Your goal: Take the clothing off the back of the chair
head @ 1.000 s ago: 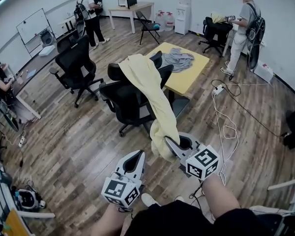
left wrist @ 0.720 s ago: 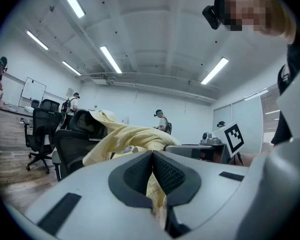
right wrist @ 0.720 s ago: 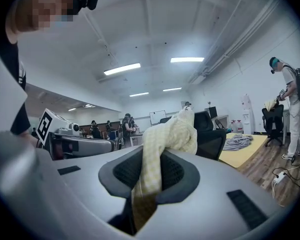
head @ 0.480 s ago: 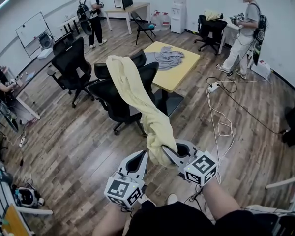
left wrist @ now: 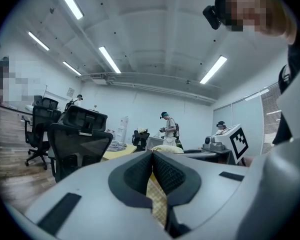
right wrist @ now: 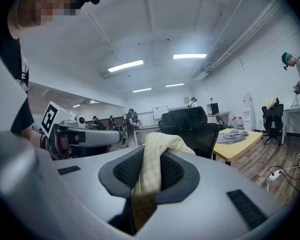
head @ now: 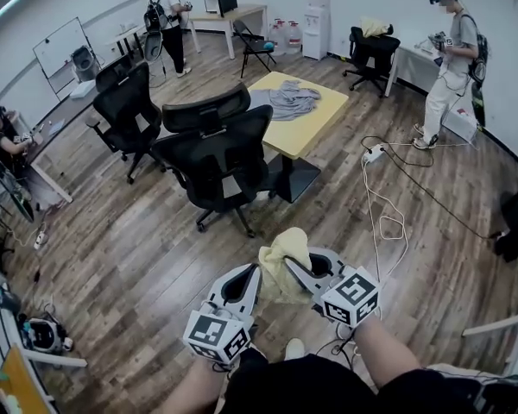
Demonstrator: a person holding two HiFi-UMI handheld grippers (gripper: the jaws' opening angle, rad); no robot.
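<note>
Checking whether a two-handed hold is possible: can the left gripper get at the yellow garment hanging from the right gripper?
Probably yes. The yellow garment hangs bunched from the right gripper, right beside the left gripper, with nothing between them. The left gripper's jaws are together, so they would have to open first.

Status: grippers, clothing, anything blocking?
Right gripper shut on yellow clothing. Left gripper shut. Clothing off chair back, bunched between grippers. Nothing in the way.

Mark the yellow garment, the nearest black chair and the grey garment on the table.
yellow garment (head: 283, 253), head view, bunched top fold
black chair (head: 217, 155), head view, backrest
grey garment (head: 292, 99), head view, middle
</note>
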